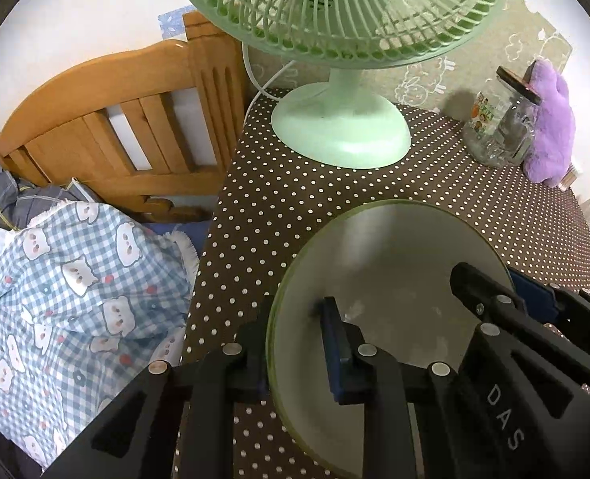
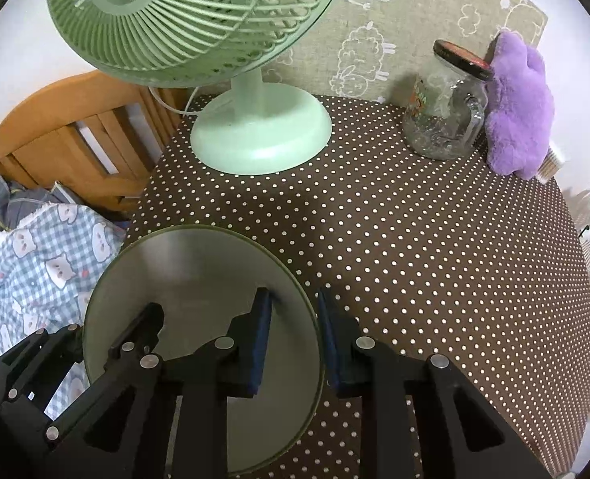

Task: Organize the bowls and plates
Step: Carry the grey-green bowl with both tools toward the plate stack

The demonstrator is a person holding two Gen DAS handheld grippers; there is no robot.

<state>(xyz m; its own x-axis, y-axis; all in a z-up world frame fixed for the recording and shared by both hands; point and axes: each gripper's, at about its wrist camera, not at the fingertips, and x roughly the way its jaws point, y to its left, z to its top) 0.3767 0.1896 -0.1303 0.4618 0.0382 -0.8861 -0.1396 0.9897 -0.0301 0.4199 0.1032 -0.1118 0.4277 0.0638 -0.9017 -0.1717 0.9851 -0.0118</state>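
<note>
— Both grippers on it? Where is the bowl [image 1: 394, 279]?
— On the dotted tablecloth [image 2: 414, 239], before the green fan [image 2: 255, 131]. Left gripper [image 1: 295, 343] pinches its left rim; right gripper [image 2: 295, 343] pinches its right rim, jaws nearly closed.

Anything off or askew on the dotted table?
Yes: the glass jar's dark lid sits tilted against the purple plush toy. Pale green bowl looks intact, with nothing spilled on the brown polka-dot tablecloth.
</note>
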